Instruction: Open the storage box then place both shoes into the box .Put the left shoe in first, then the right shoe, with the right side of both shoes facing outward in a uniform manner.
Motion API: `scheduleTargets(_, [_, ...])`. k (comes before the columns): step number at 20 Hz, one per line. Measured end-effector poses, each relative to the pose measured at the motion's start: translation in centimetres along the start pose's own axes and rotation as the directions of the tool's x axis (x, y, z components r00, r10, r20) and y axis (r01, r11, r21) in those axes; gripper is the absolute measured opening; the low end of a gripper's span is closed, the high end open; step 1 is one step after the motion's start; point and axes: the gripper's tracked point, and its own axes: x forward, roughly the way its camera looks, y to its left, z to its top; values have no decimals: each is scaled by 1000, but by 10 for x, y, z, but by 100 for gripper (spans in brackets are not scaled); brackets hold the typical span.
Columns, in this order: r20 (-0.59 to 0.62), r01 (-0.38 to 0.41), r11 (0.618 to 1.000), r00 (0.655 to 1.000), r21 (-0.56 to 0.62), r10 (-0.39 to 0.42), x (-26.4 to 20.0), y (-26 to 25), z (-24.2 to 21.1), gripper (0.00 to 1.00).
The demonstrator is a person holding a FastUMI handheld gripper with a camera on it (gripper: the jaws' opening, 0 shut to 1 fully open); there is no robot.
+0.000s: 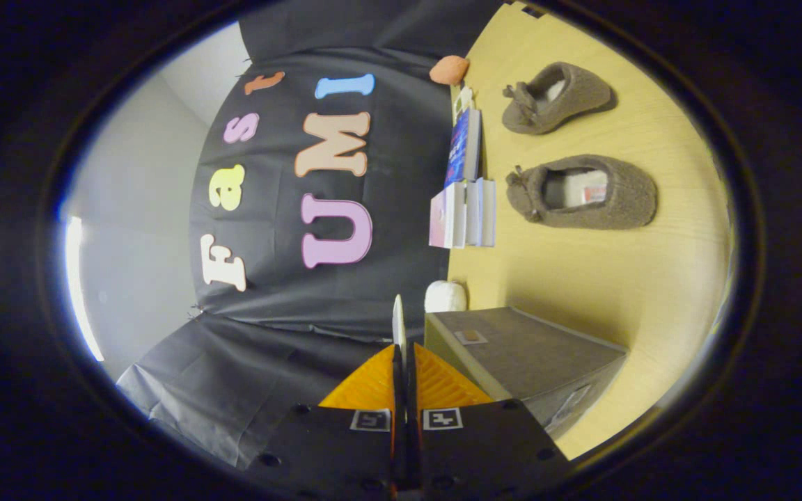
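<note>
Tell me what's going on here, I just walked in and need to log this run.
A person is using a hand-held gripper, rolled sideways in this view. Its fingers are pressed together on a thin pale flap, probably the lid of the grey storage box beside them. The two grey slippers lie untouched on the wooden table beyond the box, near some upright books. So the box is apparently being opened; no shoe is in yet.

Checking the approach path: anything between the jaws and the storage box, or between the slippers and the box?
Nothing visible. The gripper has its jaws closed, right beside the closed grey storage box. Bare wood table separates the box from the two grey slippers; the books stand off to the side.
</note>
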Motion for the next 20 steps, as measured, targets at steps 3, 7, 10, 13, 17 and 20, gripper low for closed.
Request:
scheduleTargets(3, [-27, -41, 999, 999, -12, 40, -3, 33, -17, 3])
scheduleTargets(7, [-82, -69, 995, 995, -67, 63, -7, 73, -53, 3])
scheduleTargets(10, [-134, -98, 991, 987, -92, 85, -9, 98, -90, 3])
scheduleTargets(13, [-195, -107, 989, 977, -103, 85, -8, 108, -133, 4])
scheduleTargets(17, [-276, -121, 989, 957, -87, 92, -5, 111, -184, 5])
scheduleTargets(20, [-337, -138, 983, 937, -124, 89, -9, 105, -217, 5])
